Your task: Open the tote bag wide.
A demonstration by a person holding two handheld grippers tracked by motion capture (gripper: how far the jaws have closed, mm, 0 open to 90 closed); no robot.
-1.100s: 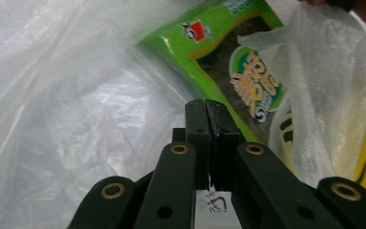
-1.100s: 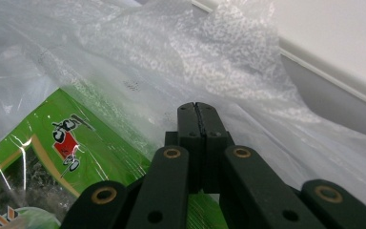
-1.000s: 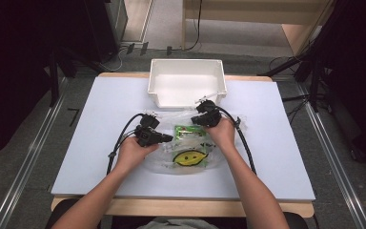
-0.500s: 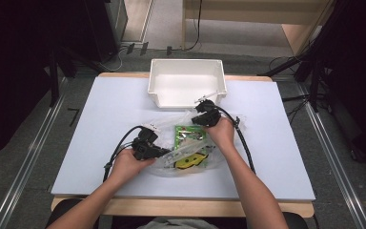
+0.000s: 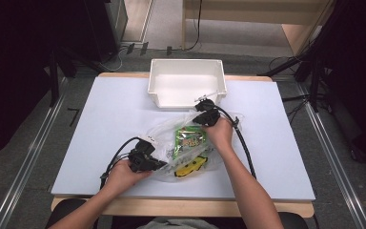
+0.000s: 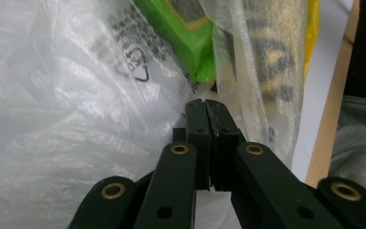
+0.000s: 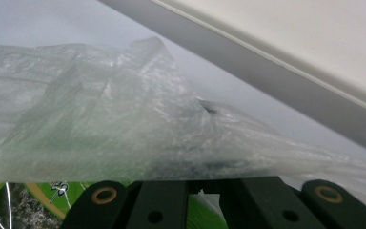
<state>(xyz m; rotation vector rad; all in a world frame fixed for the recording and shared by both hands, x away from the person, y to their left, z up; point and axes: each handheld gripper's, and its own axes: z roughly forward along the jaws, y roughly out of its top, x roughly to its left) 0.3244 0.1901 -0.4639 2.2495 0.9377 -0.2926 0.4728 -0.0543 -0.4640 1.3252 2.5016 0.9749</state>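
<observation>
Bin [image 5: 187,82] just beyond bag [image 5: 171,131]

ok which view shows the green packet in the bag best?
High view: the green packet lies whole inside the clear bag, printed face up. Left gripper view catches one green corner through the plastic; right gripper view shows a green strip at the bottom edge.

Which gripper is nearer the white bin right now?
Right. The right gripper sits just in front of the white bin, clamped on the far edge of the plastic bag. The left gripper is at the bag's near edge, much farther from the bin.
</observation>
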